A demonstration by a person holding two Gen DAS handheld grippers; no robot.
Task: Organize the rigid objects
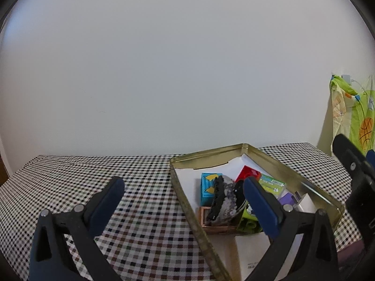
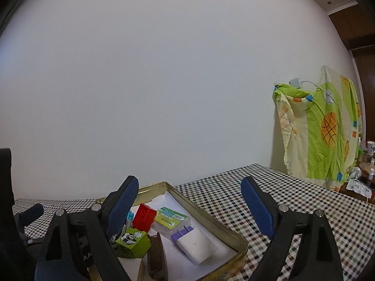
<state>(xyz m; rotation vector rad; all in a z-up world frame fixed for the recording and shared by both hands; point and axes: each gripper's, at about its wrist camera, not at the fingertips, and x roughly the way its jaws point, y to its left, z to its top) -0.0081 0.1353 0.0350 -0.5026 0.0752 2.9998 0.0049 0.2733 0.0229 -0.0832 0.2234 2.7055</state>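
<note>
Both tongs gape wide, nothing between the jaws. Left tongs (image 1: 182, 186) sit low in the frame, one finger over the checked surface (image 1: 140, 199), the other over the tin (image 1: 211, 155) at lower right. Right tongs (image 2: 188, 187) straddle the tin's (image 2: 206, 215) right wall at bottom centre.

Tin contents: red brick (image 2: 143, 216), green brick (image 2: 133, 241), blue brick (image 1: 207, 188), clear case (image 2: 172, 220), white-purple plug (image 2: 194, 242), brown comb (image 2: 158, 255), black claw clip (image 1: 216, 199) on a grey lump. No loose item shows on the cloth in either view.

Judgement: sorting looks near done or done. If anything needs tidying, it is the pile at the tin's near end; come down square over one piece, fingers clear of the walls, close slowly.

Pose: both tools held low, aimed nearly level at the wall; right tool (image 1: 354, 171) shows at the right edge of the left view.
</note>
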